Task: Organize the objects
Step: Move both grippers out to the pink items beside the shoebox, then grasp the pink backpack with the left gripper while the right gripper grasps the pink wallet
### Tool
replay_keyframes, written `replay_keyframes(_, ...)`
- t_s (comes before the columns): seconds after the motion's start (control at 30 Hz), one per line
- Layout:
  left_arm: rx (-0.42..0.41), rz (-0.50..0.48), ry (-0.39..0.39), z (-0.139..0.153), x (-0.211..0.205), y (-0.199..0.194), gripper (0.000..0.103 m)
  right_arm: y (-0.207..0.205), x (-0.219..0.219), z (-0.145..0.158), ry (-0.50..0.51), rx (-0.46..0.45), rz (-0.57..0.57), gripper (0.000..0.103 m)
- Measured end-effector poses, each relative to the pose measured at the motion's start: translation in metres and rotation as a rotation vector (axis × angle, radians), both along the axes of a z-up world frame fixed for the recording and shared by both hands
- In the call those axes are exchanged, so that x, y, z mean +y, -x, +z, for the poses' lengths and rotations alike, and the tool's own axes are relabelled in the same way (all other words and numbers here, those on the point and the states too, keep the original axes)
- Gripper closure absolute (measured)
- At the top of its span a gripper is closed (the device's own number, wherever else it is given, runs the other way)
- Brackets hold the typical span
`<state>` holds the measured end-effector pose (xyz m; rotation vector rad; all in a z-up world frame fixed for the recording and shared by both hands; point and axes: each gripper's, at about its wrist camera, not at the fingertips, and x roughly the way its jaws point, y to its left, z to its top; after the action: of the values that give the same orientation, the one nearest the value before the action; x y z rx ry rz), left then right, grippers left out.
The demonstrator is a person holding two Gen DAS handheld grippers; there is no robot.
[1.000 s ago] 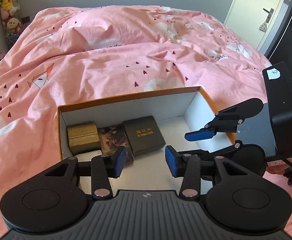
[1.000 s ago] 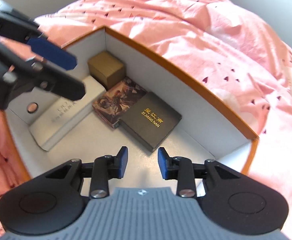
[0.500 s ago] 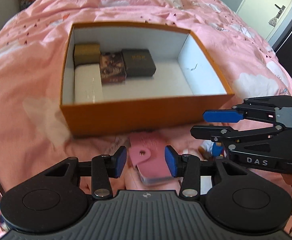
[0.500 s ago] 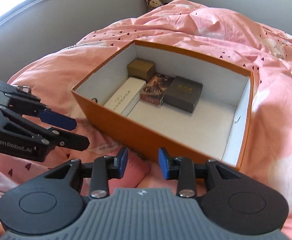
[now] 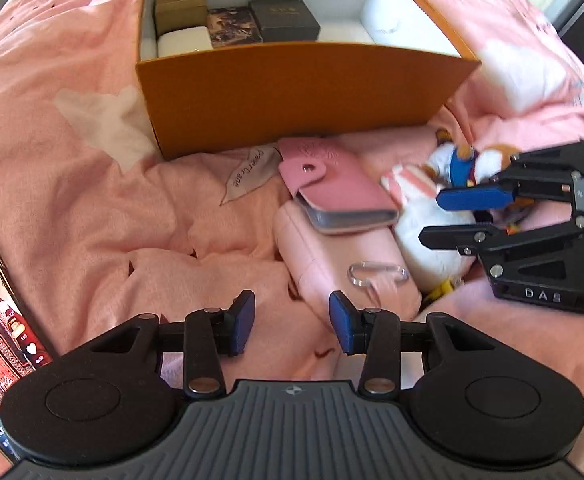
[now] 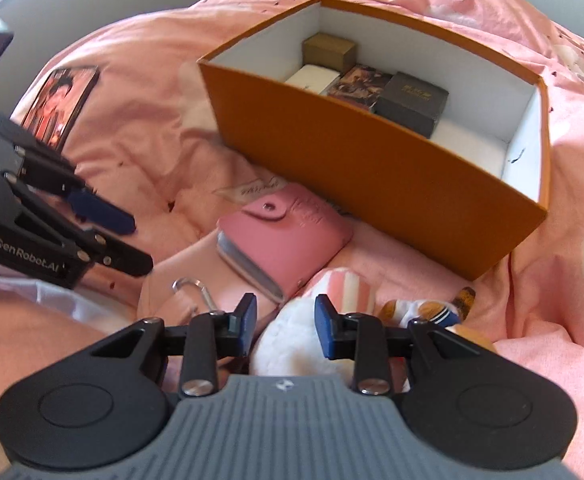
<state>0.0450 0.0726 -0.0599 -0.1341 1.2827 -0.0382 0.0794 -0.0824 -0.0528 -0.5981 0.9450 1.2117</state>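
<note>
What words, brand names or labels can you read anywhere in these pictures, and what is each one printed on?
"DAS": on the body of the right gripper.
"GenRobot.AI": on the body of the left gripper.
Cursive script on the leaf-shaped tag: too blurred to read.
Gold lettering on the dark box inside the orange box: too blurred.

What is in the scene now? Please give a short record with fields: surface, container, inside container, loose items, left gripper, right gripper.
surface: pink bedding
container: orange box, open top
inside container: gold box, white box, picture box, dark box, all toward one end
loose items: pink card holder lying on a pale pink pouch with a metal clip; plush toy beside them
left gripper: open, empty, above the pouch
right gripper: open, over the plush toy
</note>
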Motion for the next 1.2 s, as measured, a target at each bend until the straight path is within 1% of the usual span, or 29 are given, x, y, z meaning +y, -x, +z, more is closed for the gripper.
replay_keyframes(0.13,0.026,-0.102,-0.076,-0.007,-0.013,0.006,0.054,0.004,-0.005,-0.003,0.036,0.013,0.019,0.071)
replay_keyframes(0.27,0.004,-0.178,-0.109,-0.010,-0.022,0.008,0.054,0.006,-0.017,-0.006,0.074,0.040,0.053,0.073)
replay_keyframes(0.33,0.000,-0.190,-0.116,-0.014,-0.024,0.008,0.054,0.008,-0.019,-0.009,0.102,0.064,0.085,0.074)
replay_keyframes(0.4,-0.017,-0.185,-0.114,-0.016,-0.025,0.007,0.055,0.009,-0.018,-0.012,0.127,0.082,0.102,0.075)
replay_keyframes(0.57,-0.078,-0.149,-0.063,-0.010,-0.025,0.004,0.058,0.006,-0.020,-0.012,0.123,0.102,0.090,0.075)
replay_keyframes(0.67,-0.132,-0.100,-0.003,-0.002,-0.020,0.002,0.066,0.005,-0.022,-0.011,0.124,0.116,0.084,0.074)
replay_keyframes(0.73,-0.156,-0.064,0.031,0.000,-0.017,-0.003,0.066,0.006,-0.022,-0.011,0.129,0.118,0.092,0.074)
replay_keyframes(0.83,-0.174,-0.040,0.035,0.001,-0.016,-0.008,0.066,0.005,-0.020,-0.013,0.122,0.119,0.088,0.075)
replay_keyframes(0.97,-0.194,-0.028,0.043,0.002,-0.014,-0.009,0.067,-0.004,-0.017,-0.012,0.083,0.118,0.037,0.083)
replay_keyframes(1.03,-0.211,-0.019,0.038,0.003,-0.012,-0.009,0.067,-0.007,-0.015,-0.011,0.068,0.117,0.026,0.086)
replay_keyframes(1.13,-0.231,-0.018,0.040,0.005,-0.006,-0.009,0.067,-0.009,-0.011,-0.006,0.043,0.094,0.004,0.087)
replay_keyframes(1.2,-0.239,-0.029,0.037,0.007,-0.004,-0.008,0.064,-0.013,-0.010,-0.002,0.026,0.082,-0.020,0.087)
